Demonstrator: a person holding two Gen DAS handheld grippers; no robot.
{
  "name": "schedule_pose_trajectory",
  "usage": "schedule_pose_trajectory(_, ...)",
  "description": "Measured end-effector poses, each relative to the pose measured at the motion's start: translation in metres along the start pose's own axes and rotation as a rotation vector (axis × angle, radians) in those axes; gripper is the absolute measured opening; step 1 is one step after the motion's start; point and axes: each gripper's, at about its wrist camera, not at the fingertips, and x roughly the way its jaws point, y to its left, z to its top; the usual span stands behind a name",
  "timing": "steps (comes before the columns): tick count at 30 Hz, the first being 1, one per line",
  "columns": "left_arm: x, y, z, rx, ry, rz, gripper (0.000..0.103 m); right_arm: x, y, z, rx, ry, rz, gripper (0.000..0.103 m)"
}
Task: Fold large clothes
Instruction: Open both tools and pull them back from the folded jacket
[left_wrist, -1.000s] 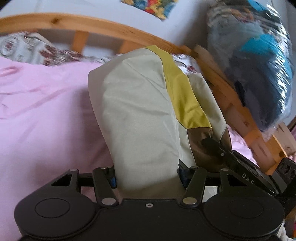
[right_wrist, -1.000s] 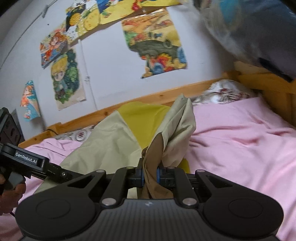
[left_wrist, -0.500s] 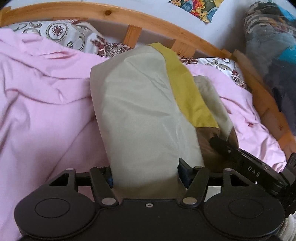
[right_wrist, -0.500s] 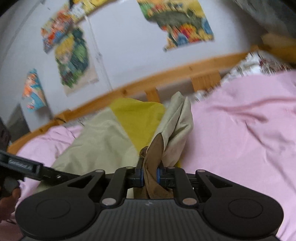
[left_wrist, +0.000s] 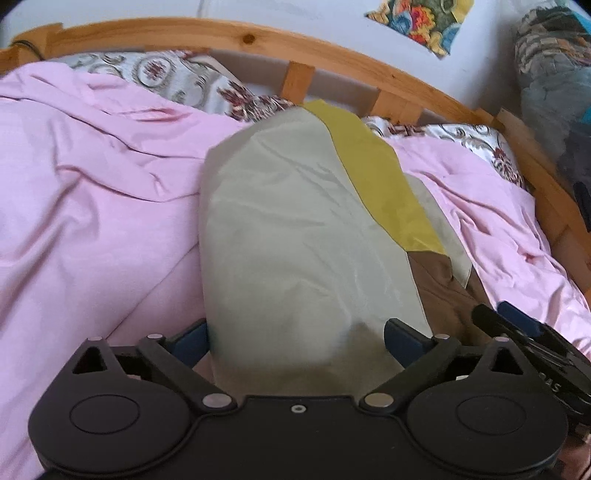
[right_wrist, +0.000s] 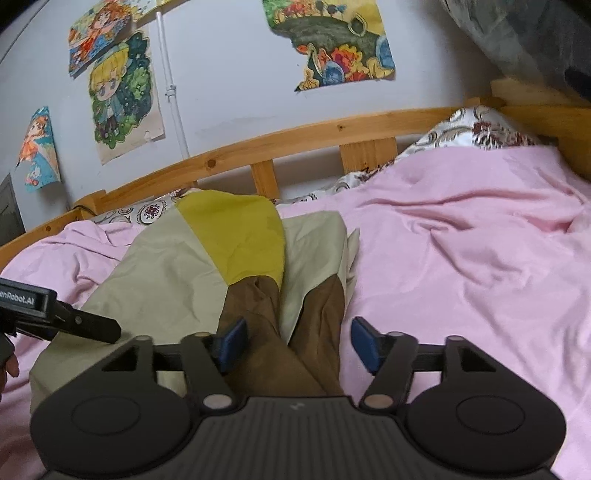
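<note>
Left hand-held gripper (left_wrist: 297, 338) and right hand-held gripper (right_wrist: 299, 343) freshly spread, garment (left_wrist: 295, 236) loose between

Two close wrist views low over the bed (left_wrist: 92, 221), facing the headboard (right_wrist: 295, 136), both sharing the garment (left_wrist: 295, 240).

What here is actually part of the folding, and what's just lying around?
In the job:
- colour-block garment
- left tongs
- right tongs

Just there:
- pink bedsheet
- patterned pillow
- wooden bed frame
- cartoon posters
</note>
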Motion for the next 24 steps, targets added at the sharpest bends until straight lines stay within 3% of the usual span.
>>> schedule_pose_trajectory(6, -0.043, -0.019, -0.011, 0.004, -0.127, 0.048, 0.102, -0.029, 0.007, 0.016, -0.02, -0.063, -0.016, 0.092)
schedule_pose_trajectory(12, -0.099, -0.042, -0.007, 0.079, -0.235, 0.06, 0.102, -0.074, 0.016, 0.039, -0.02, -0.171, 0.002, 0.102)
schedule_pose_trajectory(18, -0.157, -0.056, -0.02, 0.119, -0.325, 0.067, 0.102, -0.122, 0.033, 0.056, -0.04, -0.259, 0.025, 0.102)
schedule_pose_trajectory(24, -0.199, -0.058, -0.045, 0.117, -0.367, 0.079, 0.102, -0.173, 0.052, 0.058, -0.087, -0.326, 0.039, 0.103)
